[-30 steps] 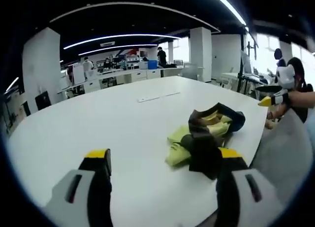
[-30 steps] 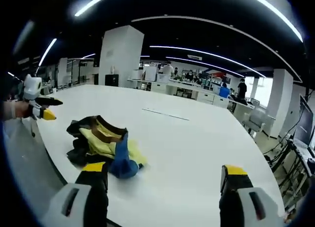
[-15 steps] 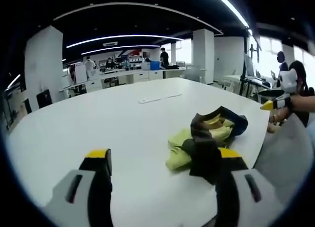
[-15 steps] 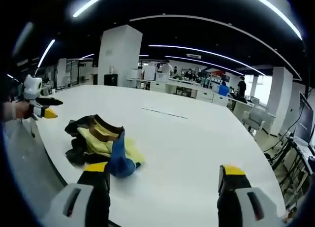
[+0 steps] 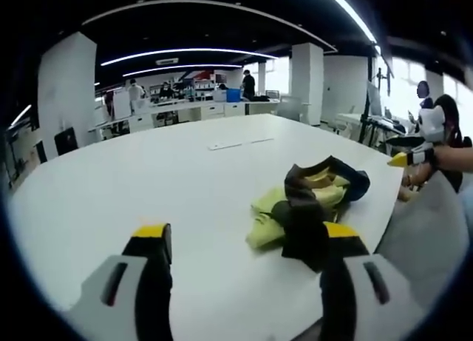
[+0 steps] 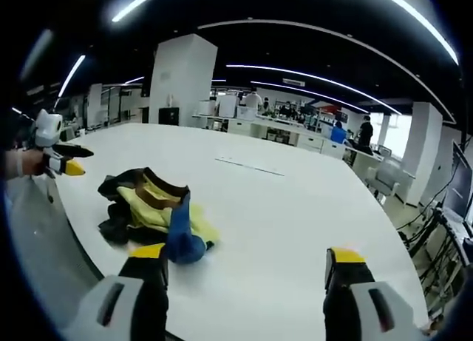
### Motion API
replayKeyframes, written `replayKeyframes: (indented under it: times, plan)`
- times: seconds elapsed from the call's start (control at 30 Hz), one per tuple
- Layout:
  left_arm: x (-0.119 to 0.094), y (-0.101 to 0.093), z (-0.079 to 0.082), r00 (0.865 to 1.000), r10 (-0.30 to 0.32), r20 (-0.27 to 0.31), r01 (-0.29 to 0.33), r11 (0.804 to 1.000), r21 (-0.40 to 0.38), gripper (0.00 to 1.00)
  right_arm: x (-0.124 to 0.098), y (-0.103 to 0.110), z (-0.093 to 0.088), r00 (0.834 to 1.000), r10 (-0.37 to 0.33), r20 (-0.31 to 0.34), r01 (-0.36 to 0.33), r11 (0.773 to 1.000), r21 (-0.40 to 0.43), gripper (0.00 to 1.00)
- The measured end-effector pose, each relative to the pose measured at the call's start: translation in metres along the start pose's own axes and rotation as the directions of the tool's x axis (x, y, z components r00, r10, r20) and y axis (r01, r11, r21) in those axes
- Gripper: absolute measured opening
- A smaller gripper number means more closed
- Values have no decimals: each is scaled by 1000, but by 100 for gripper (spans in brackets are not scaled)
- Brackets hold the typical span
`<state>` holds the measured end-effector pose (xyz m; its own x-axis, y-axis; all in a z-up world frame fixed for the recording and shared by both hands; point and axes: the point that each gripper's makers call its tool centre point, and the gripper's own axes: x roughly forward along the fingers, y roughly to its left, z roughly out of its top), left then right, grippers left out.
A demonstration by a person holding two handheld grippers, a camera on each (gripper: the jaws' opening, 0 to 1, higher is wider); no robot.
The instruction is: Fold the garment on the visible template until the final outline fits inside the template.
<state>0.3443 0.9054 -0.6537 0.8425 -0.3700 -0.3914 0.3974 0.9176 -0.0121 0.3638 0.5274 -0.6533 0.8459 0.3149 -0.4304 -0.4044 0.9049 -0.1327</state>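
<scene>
1. Closest to my left camera, the left gripper (image 5: 240, 241) has its two yellow-tipped jaws spread wide and grasps nothing; they stand above the white table (image 5: 133, 178).
2. At the bottom of the right gripper view, the right gripper (image 6: 244, 263) is released in the same way, with bare table between its jaws.
3. Just beyond the jaws lies the garment (image 5: 307, 204), a crumpled heap of yellow, dark brown and blue cloth. It sits near the table edge. In the left gripper view its dark part is just beside the right-hand jaw, but I cannot tell if they touch. In the right gripper view the garment (image 6: 151, 211) is just past the left-hand jaw.
4. Farther on the table, well apart from the garment, I see a thin pale strip (image 6: 247, 166) lying flat.
5. Far behind, there are white columns (image 6: 181, 82), office desks (image 5: 188, 113) and ceiling light strips (image 6: 318, 80).
</scene>
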Motion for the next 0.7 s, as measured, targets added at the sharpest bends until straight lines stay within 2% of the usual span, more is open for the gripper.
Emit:
replayKeyframes:
  times: [0.27,0.5,0.7]
  plan:
    - [2,-4,0,1000,0,1,0,1000,-7,78,-4,0,-5,1000,-6,-8,6,1000,3,85]
    - [7,-14,0,1000,-27,-9,27,1000,-6,72,-4,-2,-5,1000,-5,-8,5,1000,-6,84]
    - [9,-15,1,1000,-28,-2,28,1000,-11,72,-3,-2,-5,1000,-2,-9,2,1000,-7,83]
